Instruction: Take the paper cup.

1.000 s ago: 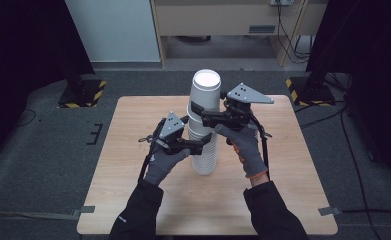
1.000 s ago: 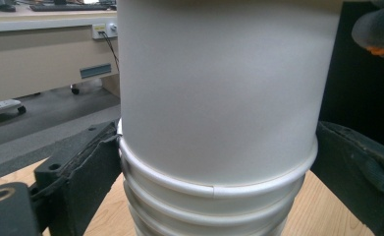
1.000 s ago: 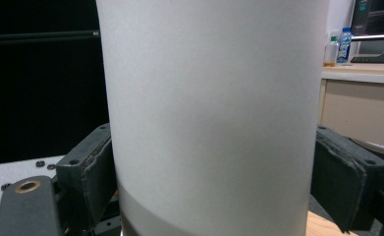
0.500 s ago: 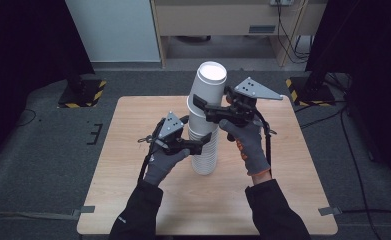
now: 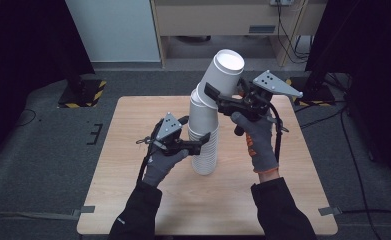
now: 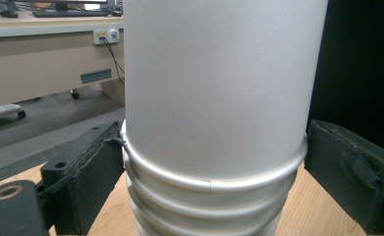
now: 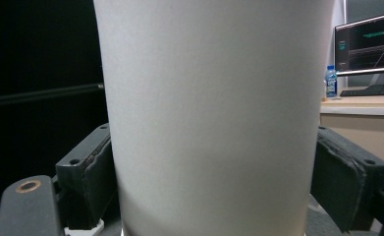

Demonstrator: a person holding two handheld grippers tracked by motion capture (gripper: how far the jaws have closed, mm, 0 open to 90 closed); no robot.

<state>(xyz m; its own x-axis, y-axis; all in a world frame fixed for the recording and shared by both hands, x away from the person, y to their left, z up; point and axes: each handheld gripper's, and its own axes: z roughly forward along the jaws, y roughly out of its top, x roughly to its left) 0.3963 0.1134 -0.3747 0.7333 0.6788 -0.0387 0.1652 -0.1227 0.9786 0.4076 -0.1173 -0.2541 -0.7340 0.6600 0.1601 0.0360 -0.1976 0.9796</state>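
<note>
Paper cups, white and nested upside down, formed a tall stack (image 5: 204,145) standing near the middle of the wooden table (image 5: 133,175). The stack was the largest thing on that table, and its upper section (image 5: 222,77) leaned away from the rest toward the person's right, apparently being worked loose.

The left gripper (image 5: 203,141) sat low against the stack, jaws closed across the rolled rims, probably to pin the lower cups down while the top ones came free. In the left gripper view both pads pressed the stack (image 6: 219,118) at a rim line.

The right gripper (image 5: 214,96) was higher, clamped around the tilted upper section. In the right gripper view the cup wall (image 7: 214,118) sat between the jaws, both pads against it, set fairly wide.
</note>
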